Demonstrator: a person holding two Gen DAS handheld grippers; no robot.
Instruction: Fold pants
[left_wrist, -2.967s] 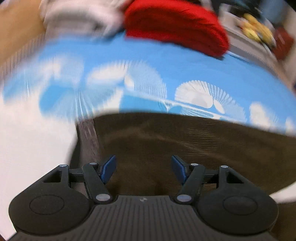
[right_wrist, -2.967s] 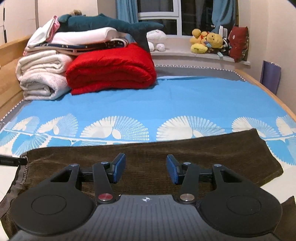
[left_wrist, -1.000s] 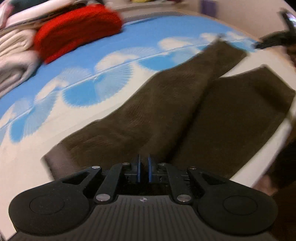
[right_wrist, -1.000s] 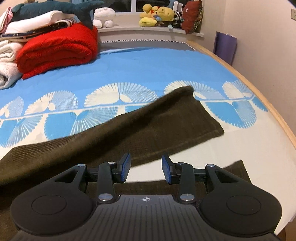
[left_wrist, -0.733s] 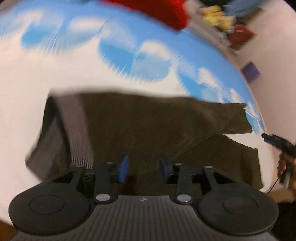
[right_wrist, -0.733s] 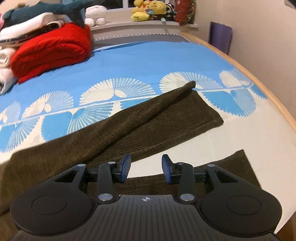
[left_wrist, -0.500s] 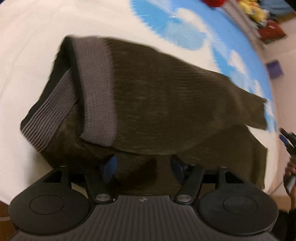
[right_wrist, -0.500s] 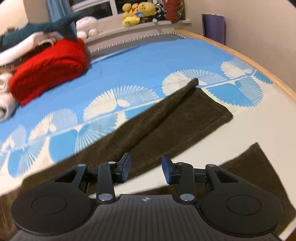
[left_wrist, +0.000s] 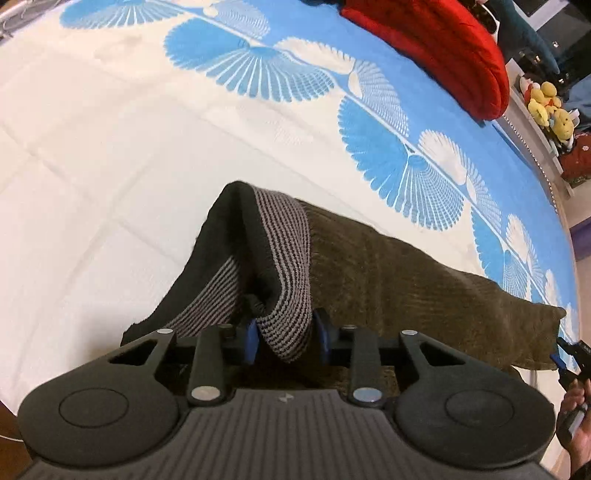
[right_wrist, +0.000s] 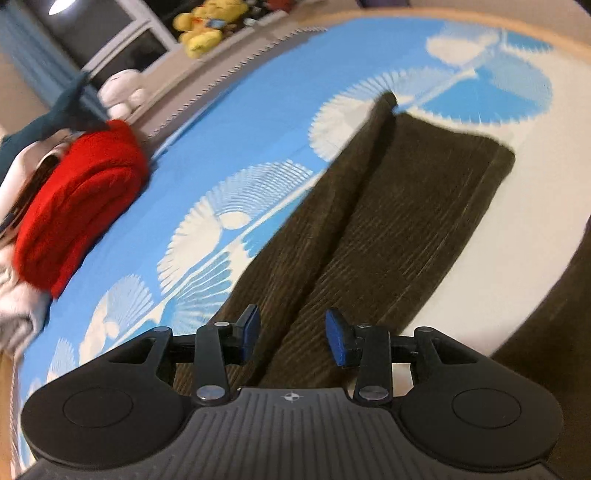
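Down the left wrist view, the left gripper (left_wrist: 284, 341) has its jaws closing around the grey ribbed waistband (left_wrist: 286, 295) of the dark brown corduroy pants (left_wrist: 417, 288), which lie on the blue-and-white fan-patterned bedsheet (left_wrist: 110, 155), likely to lift that end. Across the right wrist view, the right gripper (right_wrist: 291, 334) hovers over one pant leg (right_wrist: 388, 229), jaws spreading with nothing gripped, seemingly readying a hold.

Right gripper (right_wrist: 290, 334) hangs over the brown corduroy pants (right_wrist: 373, 229), jaws apart and opening, no fabric between the pads. One pant leg lies creased lengthwise on the blue-and-white bedsheet (right_wrist: 258, 122). Folded red blanket (right_wrist: 79, 206) lies well apart.
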